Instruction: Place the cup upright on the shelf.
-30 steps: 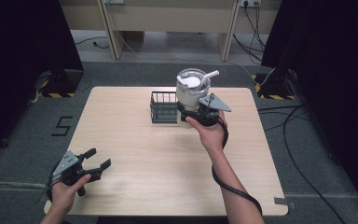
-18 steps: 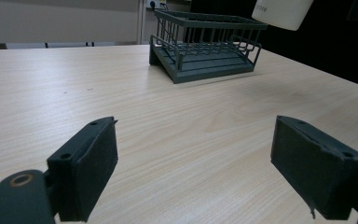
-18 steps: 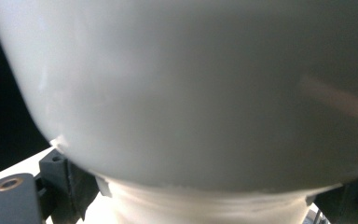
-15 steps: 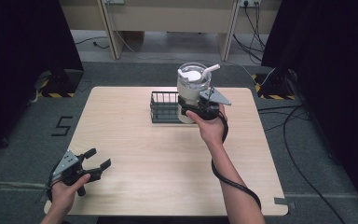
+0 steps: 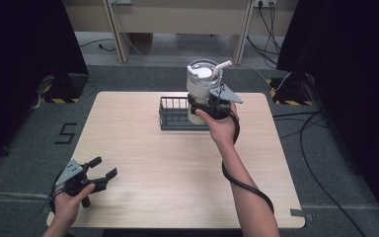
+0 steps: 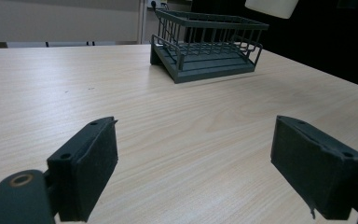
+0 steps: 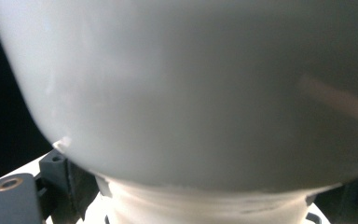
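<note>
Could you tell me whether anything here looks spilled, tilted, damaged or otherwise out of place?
Nothing stands out. The white lidded tumbler with a straw is held upright in the right gripper above the dark wire rack, which sits square on the wooden table. No spill is visible.

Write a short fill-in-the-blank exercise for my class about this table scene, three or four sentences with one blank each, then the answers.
1. The right gripper holds a white tumbler with a ____ sticking out of its lid.
2. The tumbler is held above the dark wire ____ on the table.
3. The left gripper, near the table's front corner, has its jaws ____.
4. The rack holds ____ items.

Answers: straw; rack; open; no
</note>
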